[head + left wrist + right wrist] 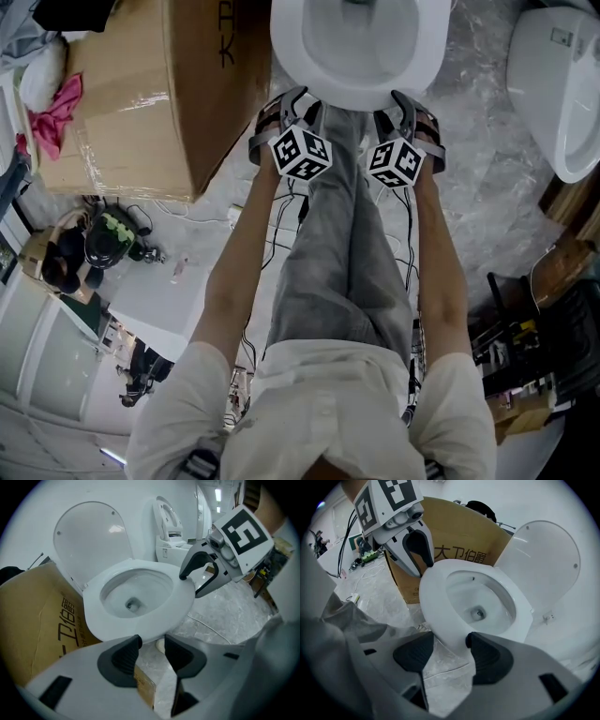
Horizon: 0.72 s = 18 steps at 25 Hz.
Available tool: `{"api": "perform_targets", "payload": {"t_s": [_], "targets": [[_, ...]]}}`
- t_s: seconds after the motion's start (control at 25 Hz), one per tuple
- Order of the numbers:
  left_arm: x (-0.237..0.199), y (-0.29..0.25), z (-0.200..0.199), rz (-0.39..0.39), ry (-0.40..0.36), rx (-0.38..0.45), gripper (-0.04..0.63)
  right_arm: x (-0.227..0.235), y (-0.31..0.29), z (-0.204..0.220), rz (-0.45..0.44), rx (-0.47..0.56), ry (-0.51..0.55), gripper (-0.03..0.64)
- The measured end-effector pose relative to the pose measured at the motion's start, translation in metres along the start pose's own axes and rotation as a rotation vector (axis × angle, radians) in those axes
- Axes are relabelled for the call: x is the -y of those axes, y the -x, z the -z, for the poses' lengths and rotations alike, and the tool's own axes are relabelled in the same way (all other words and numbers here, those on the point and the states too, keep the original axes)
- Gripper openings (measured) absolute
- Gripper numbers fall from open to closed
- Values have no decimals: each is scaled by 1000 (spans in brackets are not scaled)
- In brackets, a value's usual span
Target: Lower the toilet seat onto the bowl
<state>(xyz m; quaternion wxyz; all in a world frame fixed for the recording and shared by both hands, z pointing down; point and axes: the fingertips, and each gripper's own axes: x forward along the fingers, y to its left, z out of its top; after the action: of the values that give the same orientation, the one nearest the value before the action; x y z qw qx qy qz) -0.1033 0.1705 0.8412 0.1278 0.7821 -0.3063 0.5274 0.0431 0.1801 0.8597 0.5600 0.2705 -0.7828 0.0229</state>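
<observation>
The white toilet stands just ahead of me. Its seat ring lies flat on the bowl, and the round lid stands upright behind it. My left gripper hovers at the bowl's front left rim, open, with nothing between its dark pads. My right gripper is at the front right rim, open too, and only floor and the rim's edge show past its pads. Each gripper sees the other: the right gripper beside the rim, the left gripper above it.
A large cardboard box stands tight against the toilet's left side. A second toilet stands to the right. Cables trail over the grey floor around the person's legs. Clutter and gear lie at the left.
</observation>
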Motion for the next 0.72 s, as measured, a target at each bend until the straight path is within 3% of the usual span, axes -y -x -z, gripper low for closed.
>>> {"api": "perform_targets", "payload": {"t_s": [0.72], "targets": [[4,-31,15,34,-3,-66,170,-6,-27,14,-33,-28,28,262]]}}
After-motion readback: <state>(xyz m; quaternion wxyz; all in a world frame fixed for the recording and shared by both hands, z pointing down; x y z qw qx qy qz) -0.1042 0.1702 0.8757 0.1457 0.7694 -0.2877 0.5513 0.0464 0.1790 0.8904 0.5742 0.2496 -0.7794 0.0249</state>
